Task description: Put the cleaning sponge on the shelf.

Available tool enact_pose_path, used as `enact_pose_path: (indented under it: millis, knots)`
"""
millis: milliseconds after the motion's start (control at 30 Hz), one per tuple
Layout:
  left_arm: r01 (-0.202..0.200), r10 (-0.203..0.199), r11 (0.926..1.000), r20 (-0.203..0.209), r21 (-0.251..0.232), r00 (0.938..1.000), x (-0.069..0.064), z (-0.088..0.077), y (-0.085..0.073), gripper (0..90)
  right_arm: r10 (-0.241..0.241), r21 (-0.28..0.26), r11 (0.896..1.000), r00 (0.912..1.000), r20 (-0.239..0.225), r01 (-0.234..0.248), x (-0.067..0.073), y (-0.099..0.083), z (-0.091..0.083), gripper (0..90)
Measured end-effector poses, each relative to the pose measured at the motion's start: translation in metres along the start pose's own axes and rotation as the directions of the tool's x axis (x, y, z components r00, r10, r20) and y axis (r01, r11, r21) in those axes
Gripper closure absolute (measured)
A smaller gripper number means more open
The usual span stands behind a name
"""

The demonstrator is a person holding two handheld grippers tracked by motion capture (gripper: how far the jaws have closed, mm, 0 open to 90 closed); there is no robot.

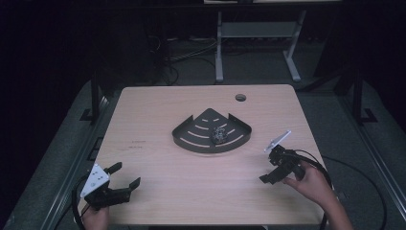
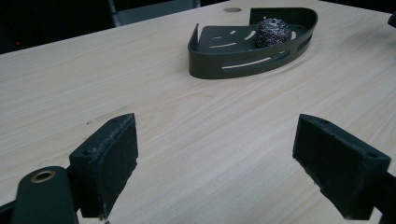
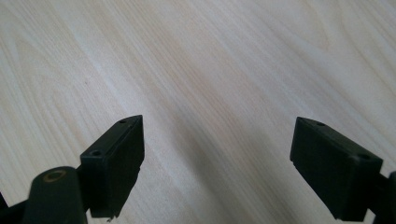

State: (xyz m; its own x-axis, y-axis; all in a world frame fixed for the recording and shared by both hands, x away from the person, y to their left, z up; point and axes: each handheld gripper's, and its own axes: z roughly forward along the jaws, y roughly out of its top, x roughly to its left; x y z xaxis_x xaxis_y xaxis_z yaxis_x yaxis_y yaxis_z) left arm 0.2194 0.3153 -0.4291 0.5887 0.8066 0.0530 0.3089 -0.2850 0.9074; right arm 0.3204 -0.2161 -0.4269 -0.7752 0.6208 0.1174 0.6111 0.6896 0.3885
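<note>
A dark slotted corner tray (image 1: 191, 136) lies at the middle of the wooden table, and a ball of steel wool (image 1: 220, 135) rests inside it. At the table's front left, my left gripper (image 1: 127, 174) stands open over bare wood. The left gripper view has its jaws wide apart (image 2: 215, 163), with the tray (image 2: 243, 60) and the steel wool (image 2: 272, 31) farther off. To the right of the tray, my right gripper (image 1: 268, 167) is held in a hand. In the right gripper view it is open (image 3: 217, 163), with nothing but bare wood between its jaws.
A round cable hole (image 1: 240, 97) sits near the table's far edge. Beyond the table stand a white desk frame (image 1: 219, 48) and loose cables on the dark floor. Bare wood stretches between the tray and both grippers.
</note>
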Motion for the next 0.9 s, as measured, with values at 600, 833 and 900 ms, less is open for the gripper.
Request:
enact_pose_path:
  millis: [600,833,900]
  knots:
    - [0.001,-0.001,1.0000,0.000,-0.001,1.0000,-0.001,0.001,0.000,13.5,0.022,-0.030,0.999,0.9997,0.006,-0.022,0.004,-0.024,-0.004,17.2]
    - [0.000,0.000,1.0000,0.000,-0.002,1.0000,-0.002,0.002,0.000,13.5,0.027,-0.048,0.999,0.9994,0.020,-0.026,0.010,-0.033,-0.008,17.1]
    - [-0.001,0.001,1.0000,0.000,-0.005,1.0000,-0.002,0.002,0.000,13.5,0.024,-0.066,0.998,0.9992,0.033,-0.022,0.015,-0.035,-0.010,16.3]
